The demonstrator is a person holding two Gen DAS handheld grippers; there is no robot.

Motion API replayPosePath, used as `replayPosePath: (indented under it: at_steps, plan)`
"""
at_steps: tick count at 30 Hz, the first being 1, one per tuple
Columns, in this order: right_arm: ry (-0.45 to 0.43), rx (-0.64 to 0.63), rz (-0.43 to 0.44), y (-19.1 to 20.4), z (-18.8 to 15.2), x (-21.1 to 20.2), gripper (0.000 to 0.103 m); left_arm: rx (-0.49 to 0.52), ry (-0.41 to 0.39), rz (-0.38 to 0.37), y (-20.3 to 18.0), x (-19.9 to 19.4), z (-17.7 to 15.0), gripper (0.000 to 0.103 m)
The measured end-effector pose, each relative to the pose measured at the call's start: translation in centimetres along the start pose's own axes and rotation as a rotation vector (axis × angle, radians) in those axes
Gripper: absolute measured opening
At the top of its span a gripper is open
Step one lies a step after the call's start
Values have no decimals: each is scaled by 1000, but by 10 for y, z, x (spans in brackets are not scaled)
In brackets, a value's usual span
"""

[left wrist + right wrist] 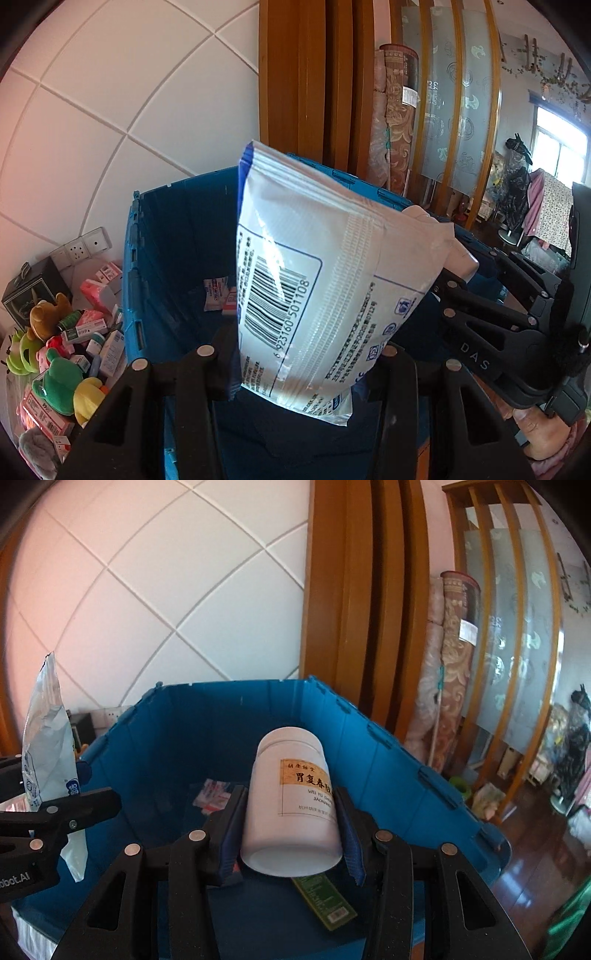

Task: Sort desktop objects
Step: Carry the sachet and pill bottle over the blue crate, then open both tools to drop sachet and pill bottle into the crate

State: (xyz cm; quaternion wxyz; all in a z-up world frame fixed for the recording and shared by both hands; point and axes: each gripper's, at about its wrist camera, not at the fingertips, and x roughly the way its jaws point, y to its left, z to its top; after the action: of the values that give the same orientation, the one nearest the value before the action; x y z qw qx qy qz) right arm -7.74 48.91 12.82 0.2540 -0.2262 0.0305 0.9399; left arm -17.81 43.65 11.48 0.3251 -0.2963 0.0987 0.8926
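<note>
- Your left tool (295,354) is clamped partway closed on a white wipes packet (314,280); the packet stands up out of the jaws, barcode side facing the camera, its blue-edged top corner tilted away to the left.
- Your right tool (291,812) is clamped partway closed on a white pill bottle (291,797); the bottle lies along the jaws, its flat base toward the camera, its label with tan band up and to the right.
- Straight ahead of and below both tools sits an open blue crate (388,760).
- On the crate floor beyond your left tool lie 2 small red-and-white sachets (218,295); they show ahead of your right tool too.
- Under the bottle, just in front of your right tool, a flat green box (325,904) lies on the crate floor.
- From the left wrist view, your right tool reaches in from the right with the bottle just behind the packet's upper edge; whether they touch I cannot tell.
- To the left of your left tool, outside the crate, a pile of plush toys (59,380) and small medicine boxes (88,328) covers the bench.
</note>
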Motion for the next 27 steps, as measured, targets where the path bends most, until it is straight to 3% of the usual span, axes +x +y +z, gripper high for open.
replayPosePath:
  at_steps: [7,18,21,23,27]
  plan:
    - [15,-13,-8,-21,2,14,46,-19,29,28,-5,14,7,45]
    - [48,-89,-74,-15,-1,38,46,-37,65,59,-2,20,5,48]
    - [52,-92,-75,-16,0,41,46,-46,84,61,0,23,5,56]
    - [64,-93,-72,-17,1,43,46,-49,82,61,0,22,4,68]
    - [84,-96,-74,-17,2,46,46,-34,73,69,-2,22,2,71]
